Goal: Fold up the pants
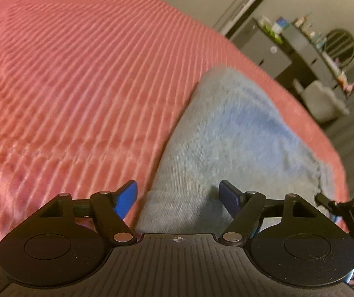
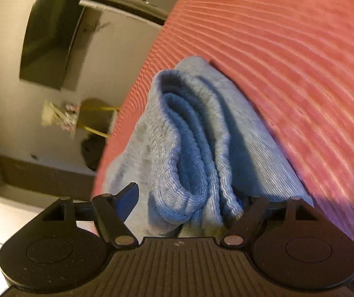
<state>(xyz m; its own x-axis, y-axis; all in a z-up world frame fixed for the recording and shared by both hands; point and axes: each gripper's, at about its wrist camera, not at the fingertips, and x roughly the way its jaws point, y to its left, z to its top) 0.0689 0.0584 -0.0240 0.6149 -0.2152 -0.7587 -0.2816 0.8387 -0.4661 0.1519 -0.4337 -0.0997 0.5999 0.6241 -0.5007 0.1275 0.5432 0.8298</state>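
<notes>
The blue-grey pants [image 1: 226, 136] lie folded near the edge of a pink ribbed bedspread [image 1: 78, 86]. My left gripper [image 1: 178, 196] hovers over their near end, open, with cloth beneath the gap and both blue pads [image 1: 127, 198] clear of it. In the right wrist view the pants [image 2: 189, 136] show as a thick stack of folded ribbed edges. This stack fills the gap of my right gripper [image 2: 189, 203]. Its left pad [image 2: 128, 198] shows a bare blue face, so it stands open; cloth hides the right pad.
The bedspread [image 2: 288, 61] drops off at the bed's edge just beyond the pants. Past it stand grey cabinets with small items [image 1: 300, 42], a dark panel on the wall [image 2: 50, 39] and floor. A black part of the other gripper [image 1: 337, 208] shows at the right edge.
</notes>
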